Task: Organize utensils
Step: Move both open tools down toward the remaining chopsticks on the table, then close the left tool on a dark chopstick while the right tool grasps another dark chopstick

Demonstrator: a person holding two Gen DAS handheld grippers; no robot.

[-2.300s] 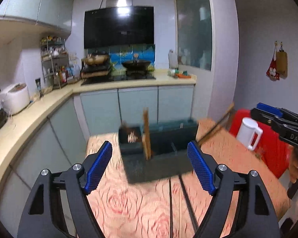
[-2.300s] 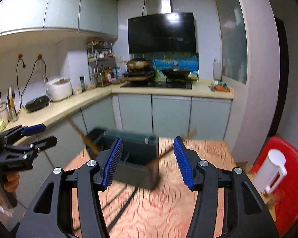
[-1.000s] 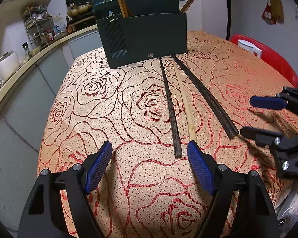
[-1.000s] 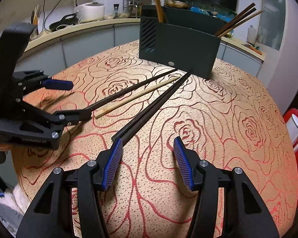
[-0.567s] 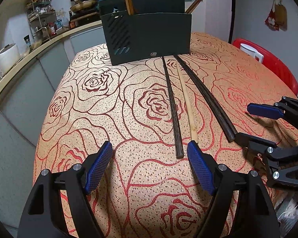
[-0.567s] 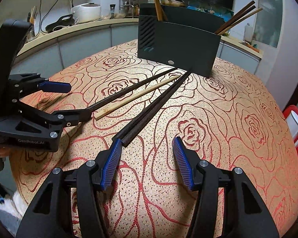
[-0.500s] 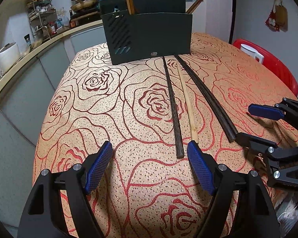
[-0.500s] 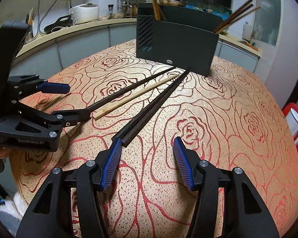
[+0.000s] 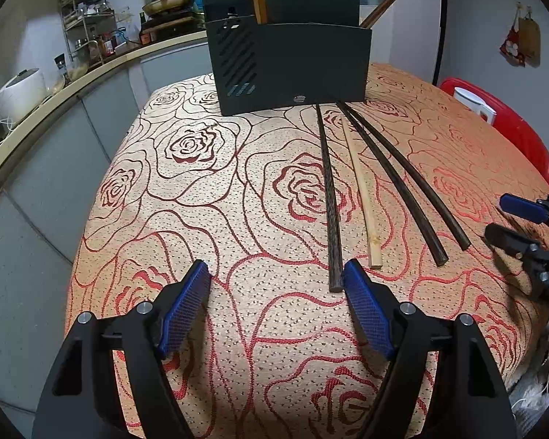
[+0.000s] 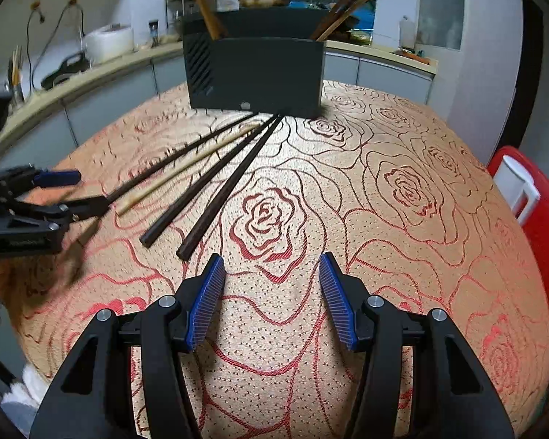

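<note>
I count four loose chopsticks on the cloth: three dark chopsticks (image 9: 330,197) (image 9: 395,186) (image 9: 417,179) and one pale chopstick (image 9: 360,190). One dark holder (image 9: 292,62) stands behind them, with several more sticks in it, too bunched to count. My two grippers (image 9: 276,283) (image 10: 271,272) are both spread wide.

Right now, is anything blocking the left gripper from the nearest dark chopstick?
Nothing visible. The left gripper is open above bare tablecloth, and the dark chopstick ends just beside its right finger.
</note>
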